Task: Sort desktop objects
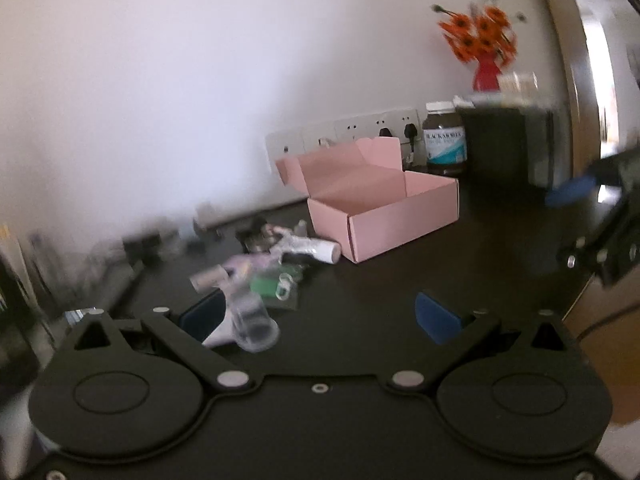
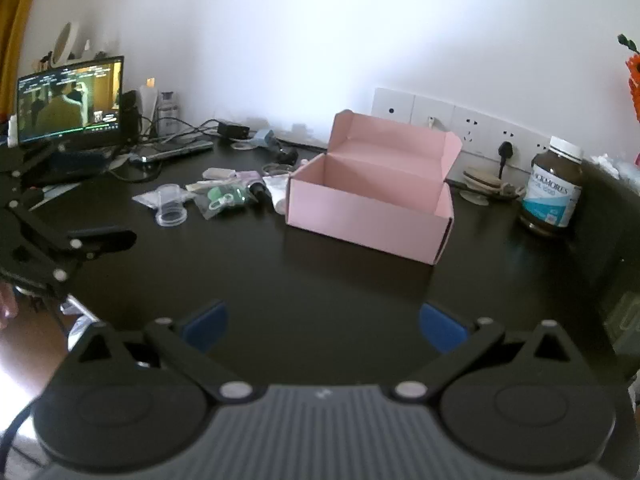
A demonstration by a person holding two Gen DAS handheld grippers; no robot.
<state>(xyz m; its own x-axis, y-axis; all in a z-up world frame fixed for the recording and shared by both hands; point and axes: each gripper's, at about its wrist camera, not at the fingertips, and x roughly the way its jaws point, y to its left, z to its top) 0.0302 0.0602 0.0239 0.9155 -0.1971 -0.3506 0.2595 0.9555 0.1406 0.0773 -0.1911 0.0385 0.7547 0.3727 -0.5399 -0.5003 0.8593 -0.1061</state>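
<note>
An open, empty pink cardboard box (image 2: 368,204) stands mid-desk, lid flapped back; it also shows in the blurred left wrist view as the pink box (image 1: 384,208). Left of it lies a pile of small items: a clear plastic cup (image 2: 172,206), a green packet (image 2: 224,198) and a white tube (image 2: 276,194). My left gripper (image 1: 320,316) is open, and the clear cup (image 1: 256,322) lies on a white packet just ahead of its left pad. My right gripper (image 2: 324,326) is open over bare desk in front of the box, holding nothing.
A brown supplement bottle (image 2: 554,188) stands right of the box near wall sockets (image 2: 472,124). A lit monitor (image 2: 70,100), cables and clutter fill the back left. One finger of my left gripper (image 2: 108,238) reaches in from the left. Orange flowers in a red vase (image 1: 486,52) stand behind the bottle.
</note>
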